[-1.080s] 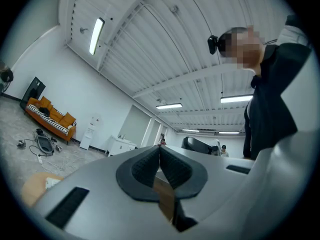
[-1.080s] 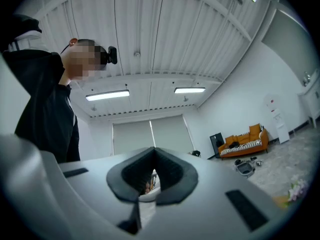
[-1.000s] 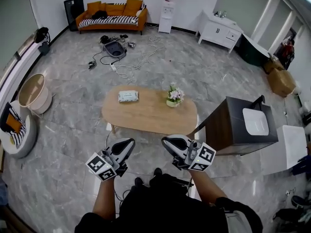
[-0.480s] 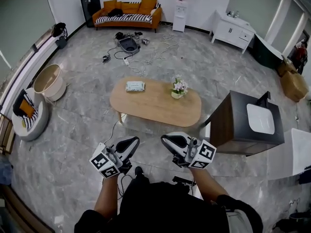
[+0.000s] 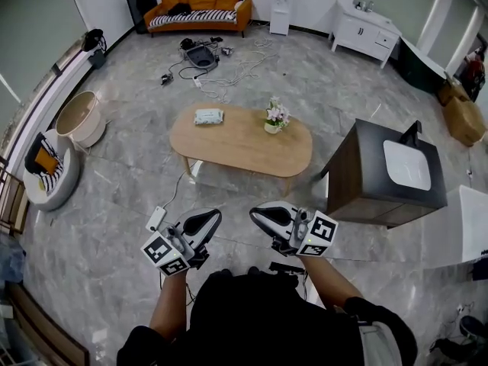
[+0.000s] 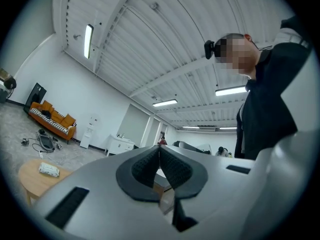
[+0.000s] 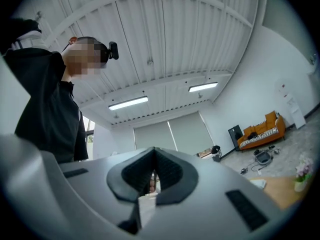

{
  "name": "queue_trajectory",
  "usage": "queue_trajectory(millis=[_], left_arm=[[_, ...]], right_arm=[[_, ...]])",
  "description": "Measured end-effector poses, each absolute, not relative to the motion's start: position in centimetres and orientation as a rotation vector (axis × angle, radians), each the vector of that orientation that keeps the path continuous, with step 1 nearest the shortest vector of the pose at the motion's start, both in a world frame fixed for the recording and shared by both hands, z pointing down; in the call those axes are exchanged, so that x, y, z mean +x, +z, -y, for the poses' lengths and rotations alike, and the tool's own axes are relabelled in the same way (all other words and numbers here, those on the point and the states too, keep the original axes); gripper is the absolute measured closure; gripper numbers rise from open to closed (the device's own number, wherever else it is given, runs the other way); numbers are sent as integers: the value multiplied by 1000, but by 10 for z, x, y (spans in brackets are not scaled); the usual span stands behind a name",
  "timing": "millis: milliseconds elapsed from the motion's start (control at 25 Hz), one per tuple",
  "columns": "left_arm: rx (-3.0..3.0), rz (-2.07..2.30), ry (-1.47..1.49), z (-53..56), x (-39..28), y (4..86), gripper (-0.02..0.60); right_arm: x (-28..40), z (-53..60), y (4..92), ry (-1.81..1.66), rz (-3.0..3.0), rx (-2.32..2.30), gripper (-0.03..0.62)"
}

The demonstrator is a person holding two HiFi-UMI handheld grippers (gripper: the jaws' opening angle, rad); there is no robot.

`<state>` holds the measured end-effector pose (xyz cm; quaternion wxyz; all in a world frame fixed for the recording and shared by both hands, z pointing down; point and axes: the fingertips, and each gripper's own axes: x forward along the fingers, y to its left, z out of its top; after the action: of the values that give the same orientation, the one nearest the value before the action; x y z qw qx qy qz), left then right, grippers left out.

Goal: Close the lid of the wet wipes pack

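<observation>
We see the wet wipes pack (image 5: 208,116), a small pale rectangle lying flat, well ahead of our left gripper (image 5: 204,220) and right gripper (image 5: 261,213), touching neither, roughly in line with the left one. Its lid is too small to make out.

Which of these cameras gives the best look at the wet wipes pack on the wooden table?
The head view: the wet wipes pack lies whole on the table, seen from above, though too small to judge its lid. The left gripper view shows it tiny and side-on; the right gripper view only a pale sliver.
</observation>
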<state>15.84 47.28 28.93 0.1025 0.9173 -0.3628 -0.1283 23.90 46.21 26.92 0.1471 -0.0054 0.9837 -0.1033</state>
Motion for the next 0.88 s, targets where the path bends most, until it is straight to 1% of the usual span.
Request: queue_trajectory(millis=[280, 640, 880], left_arm=[[2754, 1083, -384, -487, 161, 277, 565], [2758, 1184, -349, -504, 154, 287, 565], [2775, 1193, -347, -509, 171, 289, 565]], right_arm=[[234, -475, 263, -261, -2869, -25, 585], [229, -486, 266, -250, -2857, -40, 585], [245, -491, 267, -225, -2854, -45, 585]])
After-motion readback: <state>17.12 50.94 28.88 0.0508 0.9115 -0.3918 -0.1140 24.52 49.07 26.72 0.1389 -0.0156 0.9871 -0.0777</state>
